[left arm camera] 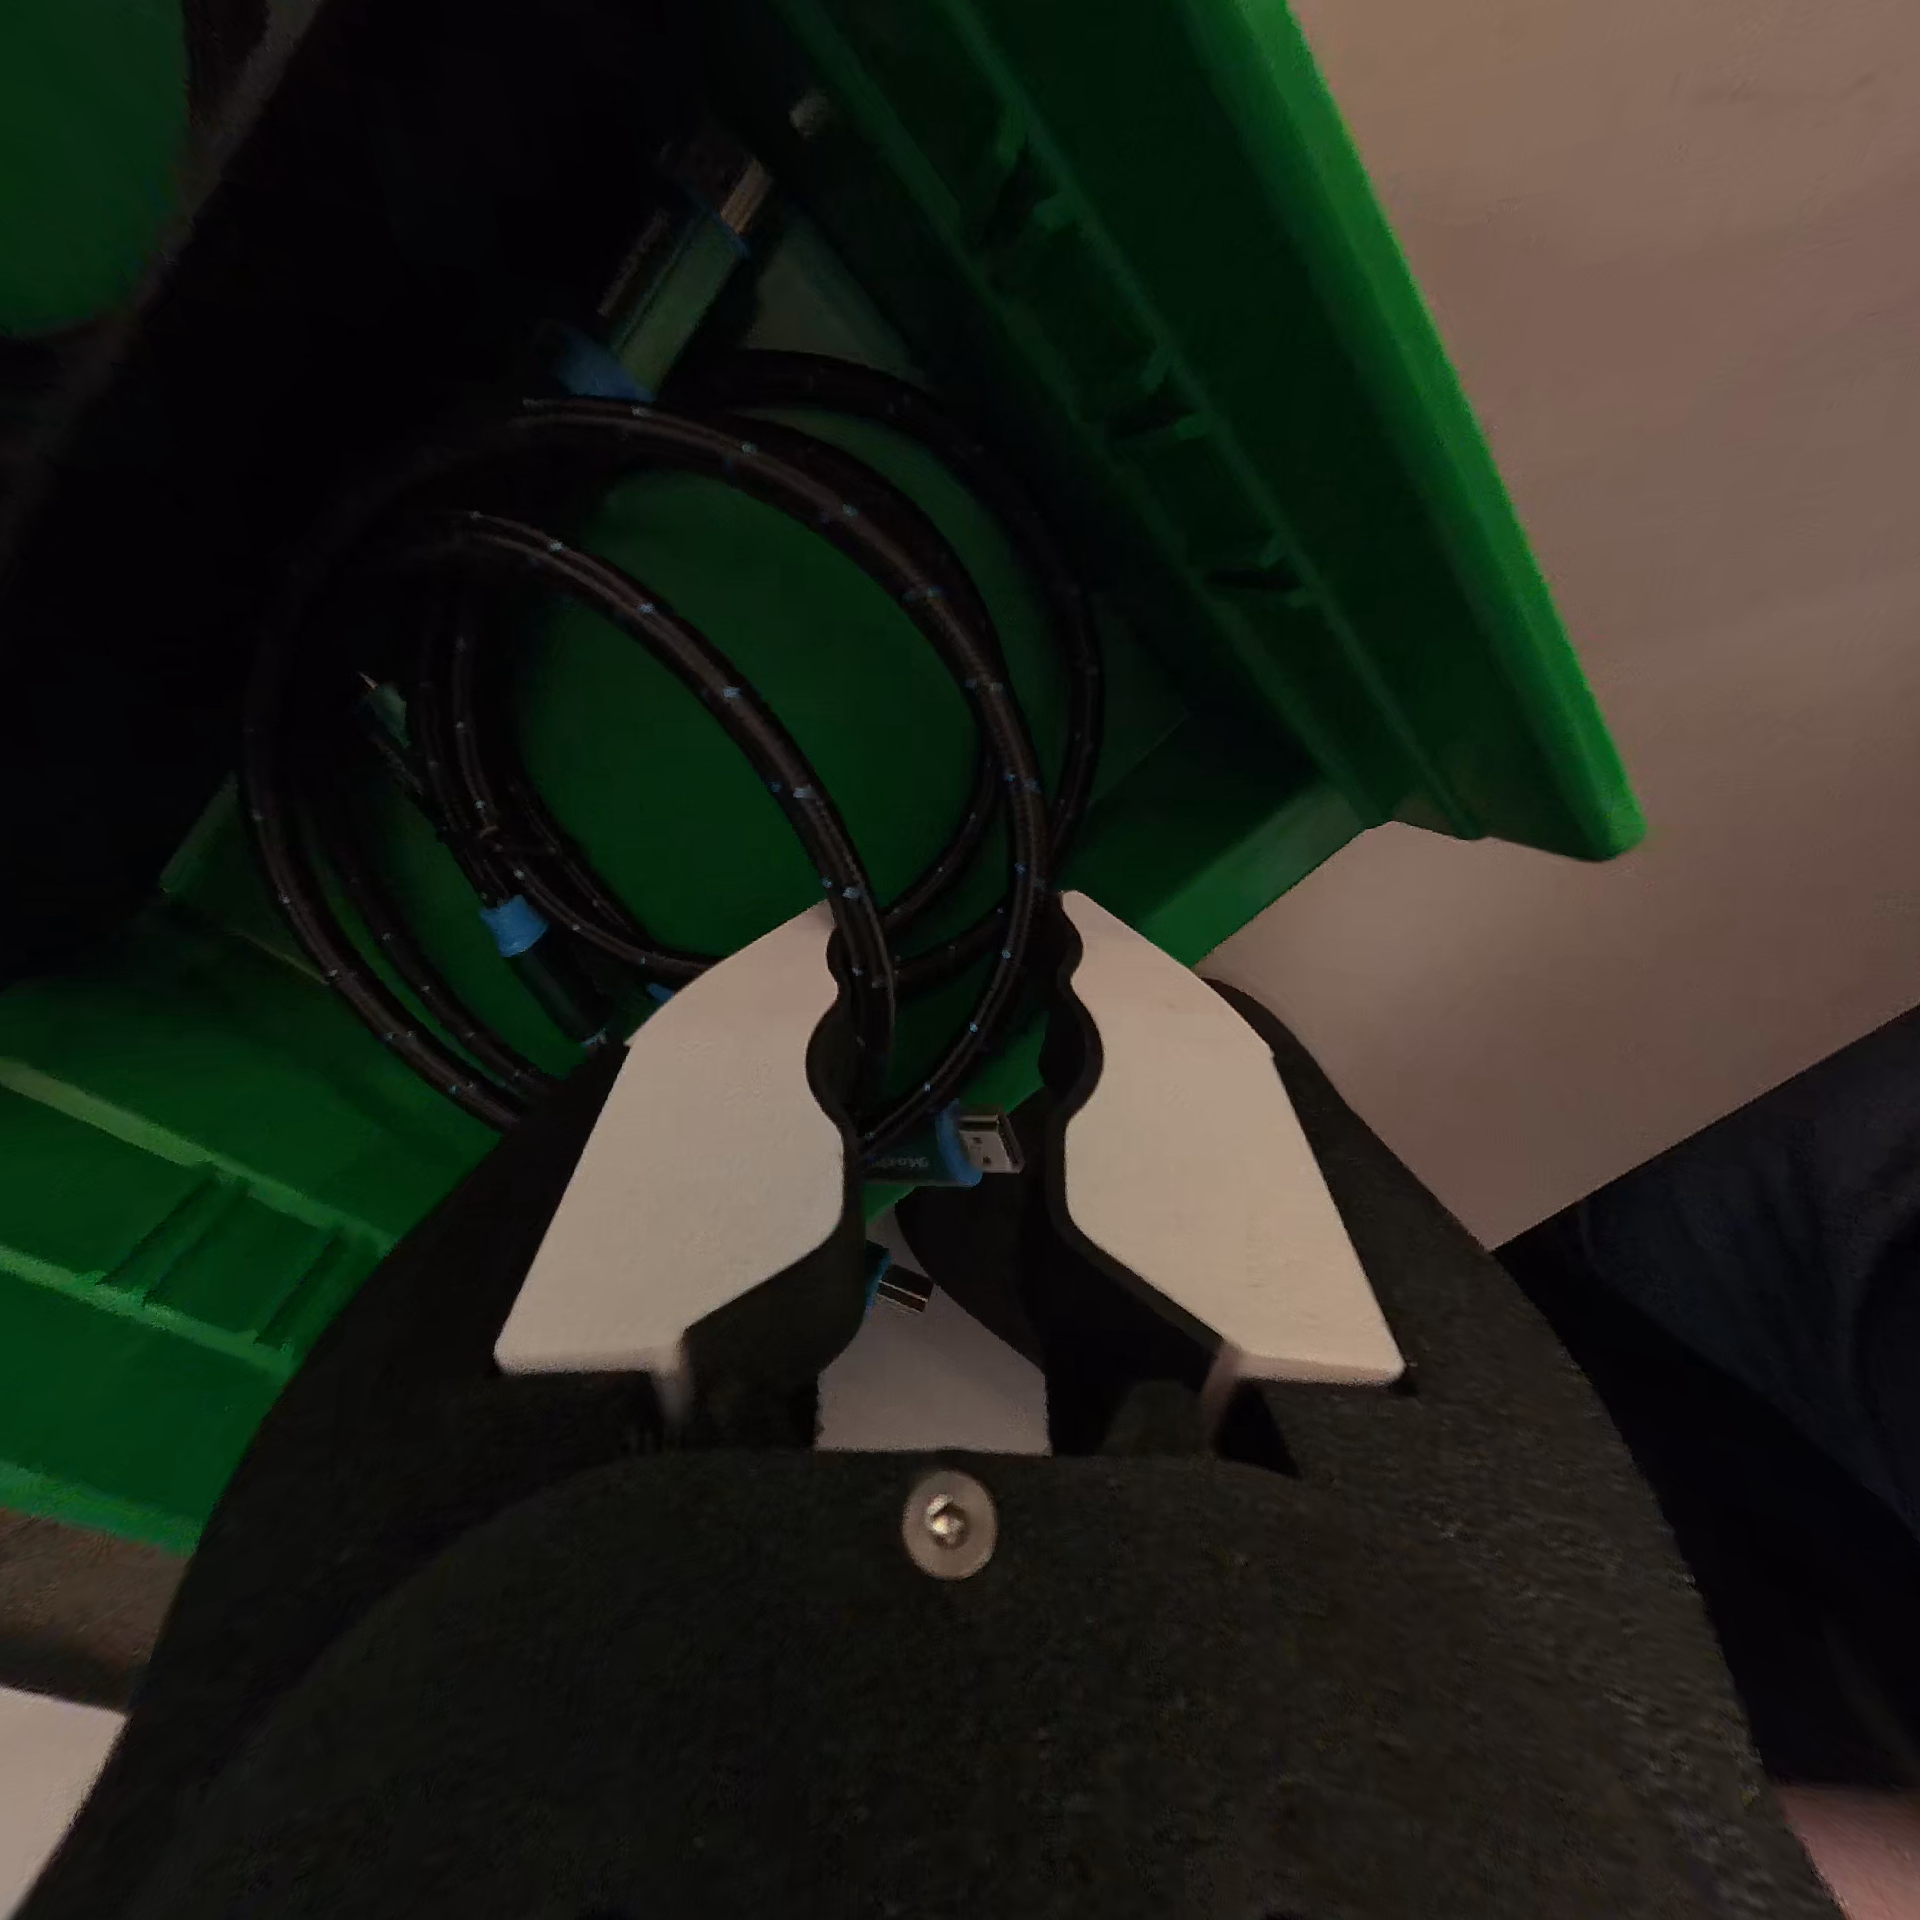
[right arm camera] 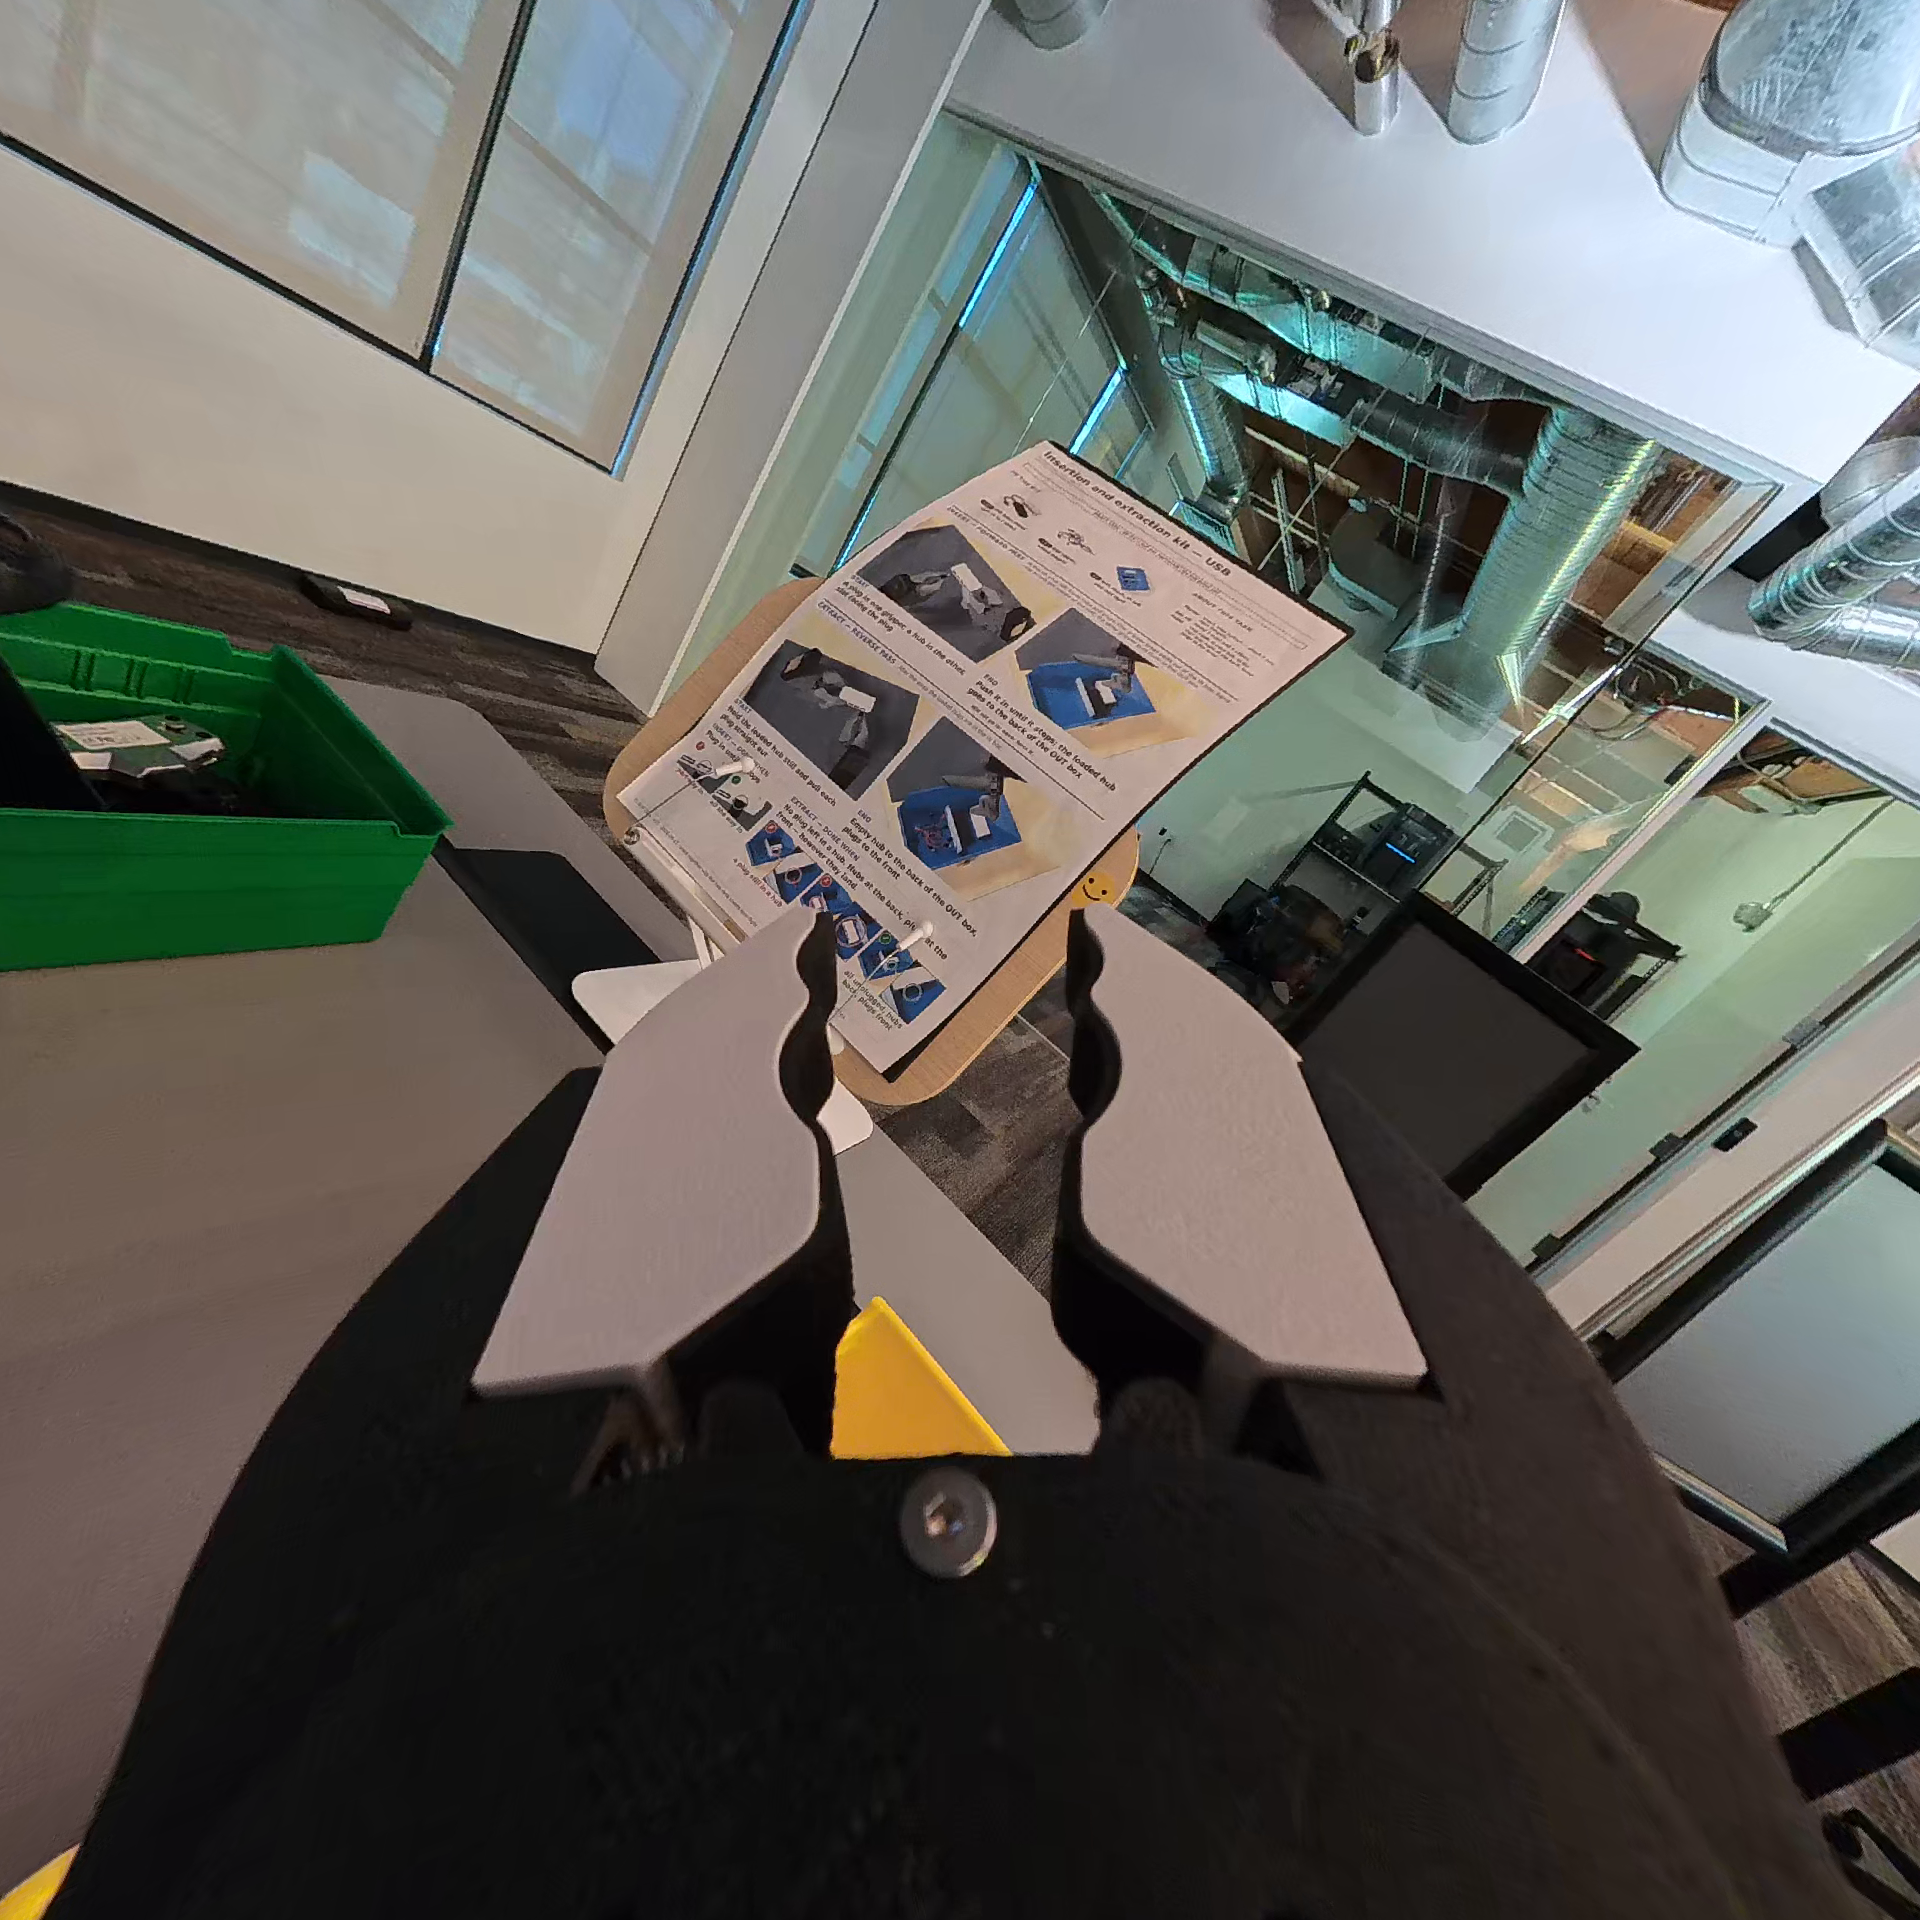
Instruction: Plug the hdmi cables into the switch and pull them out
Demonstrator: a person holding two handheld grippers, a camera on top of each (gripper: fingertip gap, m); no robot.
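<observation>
The left tongs (left arm camera: 951, 935) stand parted over the near corner of a green bin (left arm camera: 1299, 436), with nothing pinched between them. Just ahead of their tips and running down between the two fingers lies a coiled HDMI cable (left arm camera: 727, 623): a black braided cord flecked with pale blue, wound in several loose loops on the bin's floor. One loop passes into the gap beside the left finger (left arm camera: 707, 1122), though whether it touches the pad cannot be told. Low in that gap sits an HDMI plug (left arm camera: 971, 1143), a dark body with a blue collar and a bare metal tip; its long axis lies roughly crosswise to the tongs, the metal end pointing toward the right finger (left arm camera: 1195, 1143). A second metal plug tip (left arm camera: 904, 1294) shows lower still, nearer the tongs' hinge, mostly hidden. Farther ahead and to the left of the tips, another plug with blue bands (left arm camera: 686, 281) lies along the dim far part of the bin, its metal end pointing away from the tongs. This view is dark and somewhat blurred.

The right tongs (right arm camera: 945, 940) are likewise open and empty, raised above a grey worktop (right arm camera: 260, 1143). Straight ahead of them stands a printed instruction sheet (right arm camera: 997, 727) on a wooden board. The green bin (right arm camera: 208, 873) rests on the worktop well off to their left.
</observation>
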